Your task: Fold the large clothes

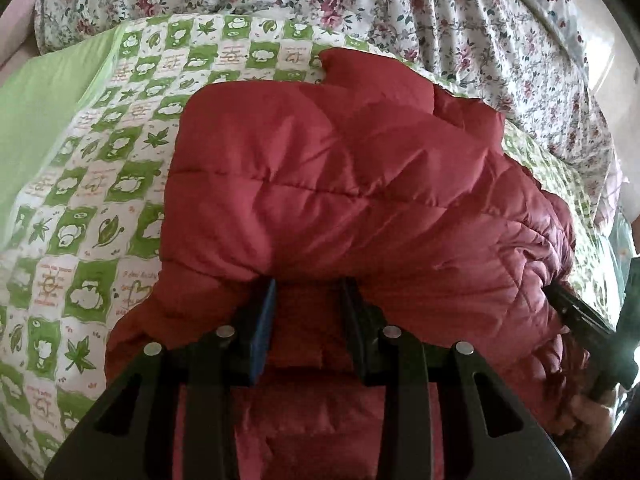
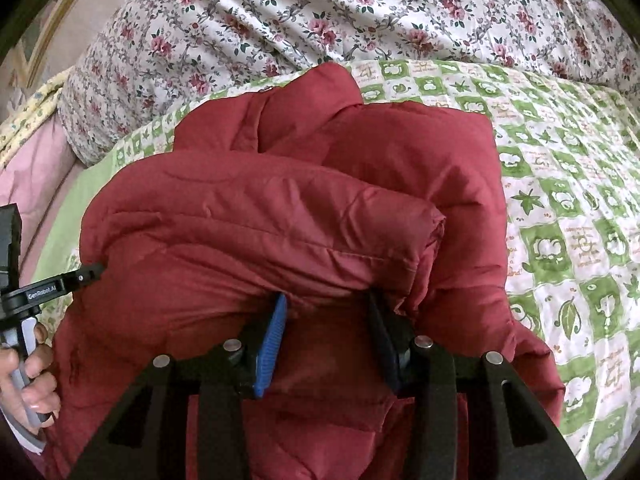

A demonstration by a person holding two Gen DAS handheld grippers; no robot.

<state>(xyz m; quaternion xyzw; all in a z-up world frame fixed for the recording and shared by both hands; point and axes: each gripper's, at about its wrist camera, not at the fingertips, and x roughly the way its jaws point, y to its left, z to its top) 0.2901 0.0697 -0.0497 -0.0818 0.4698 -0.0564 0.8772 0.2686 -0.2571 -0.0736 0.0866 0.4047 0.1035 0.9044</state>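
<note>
One red quilted puffer jacket [image 1: 340, 184], partly folded into a thick bundle, lying on the green-and-white checked quilt [image 1: 80, 200] toward the near edge of the bed, collar end [image 2: 316, 88] pointing at the far edge where the floral duvet [image 2: 320, 12] is heaped. Long axis of the bundle running roughly from near edge to far edge; a sleeve or side panel doubled across the top as a fat roll [image 2: 280, 216], lying crosswise to that axis. Directly ahead of and above both claws: near hem draped over the fingertips in each wrist view, so the jacket lies forward and away, with the fold line crossing just beyond the tips. Left gripper [image 1: 308, 292] at the jacket's near hem, jaws parted to a moderate gap with red fabric bulging between and over them; tips buried under the cloth, so cannot tell whether anything is truly pinched. Right gripper [image 2: 328, 304] likewise at the near hem, blue pad [image 2: 272, 344] showing, jaws moderately apart, tips hidden beneath the roll, grip impossible to confirm. Both equally close to the garment, side by side along the same edge; neither clearly nearer. Likely next: lifting that near hem forward toward the collar, needing both claws to travel together along the long axis. Count: one jacket, two grippers, one checked quilt, one floral duvet, a strip of pink sheet [image 2: 36, 172] at the bed's side edge.
</note>
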